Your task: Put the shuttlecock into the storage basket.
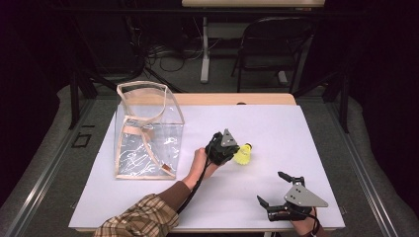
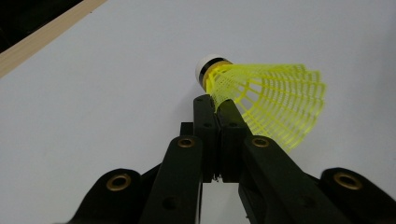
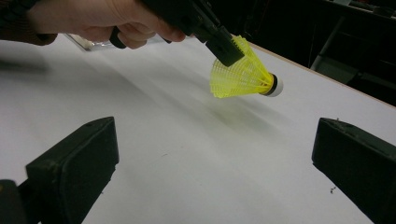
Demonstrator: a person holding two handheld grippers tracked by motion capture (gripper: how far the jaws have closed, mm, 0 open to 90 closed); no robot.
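The left claw pinches the mesh skirt of the yellow shuttlecock and holds it above the white worktop, cork end pointing away. The right claw rests spread nearby. A clear plastic bag stands to the left.

Yellow shuttlecock on a pale tabletop

The shuttlecock has a neon-yellow mesh skirt, a black band and a white cap. The left claw and right claw are black, the right with a grey plate on top. The tabletop is pale lilac-white with a light wood edge. The bag is clear with tan trim. The sleeve is brown-and-cream plaid.
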